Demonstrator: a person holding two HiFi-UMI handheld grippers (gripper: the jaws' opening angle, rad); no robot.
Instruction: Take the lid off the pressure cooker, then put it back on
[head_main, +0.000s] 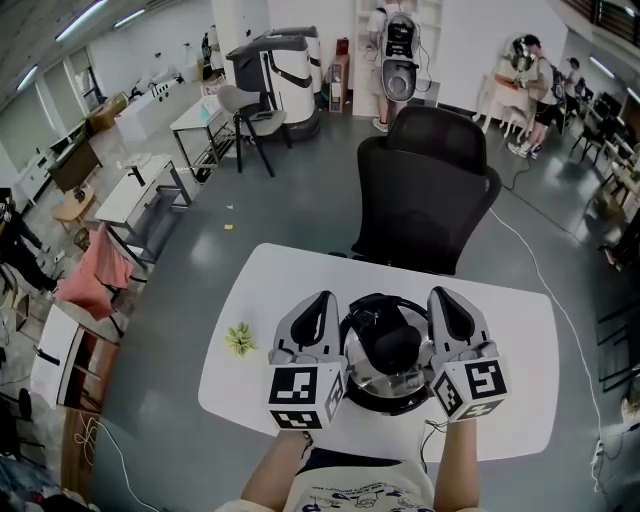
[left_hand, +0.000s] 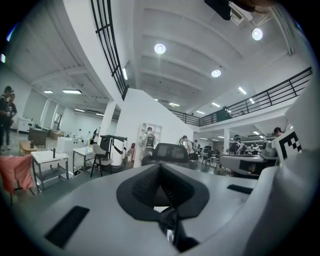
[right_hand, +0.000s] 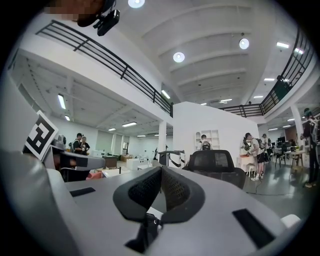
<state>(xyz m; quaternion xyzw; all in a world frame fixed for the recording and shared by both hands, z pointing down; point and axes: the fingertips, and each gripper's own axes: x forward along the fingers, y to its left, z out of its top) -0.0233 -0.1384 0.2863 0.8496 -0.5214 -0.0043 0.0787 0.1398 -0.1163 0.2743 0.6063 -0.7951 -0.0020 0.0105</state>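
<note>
Presently, the pressure cooker (head_main: 372, 385), lid (head_main: 388, 347) on, stands near the front edge of the white desk (head_main: 520, 340). The left claw (head_main: 322, 302) and right claw (head_main: 446, 298) flank it, each closed together and empty.

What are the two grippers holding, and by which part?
Nothing: the left gripper and right gripper are shut empty beside the pressure cooker.

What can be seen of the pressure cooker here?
The pressure cooker stands upright on the white table, near the person's edge. It looks like shiny steel with a dark rim, and a black handle sits on top of its lid, which appears in place. The left tool and right tool flank it, both shut; whether they touch it cannot be told.
</note>
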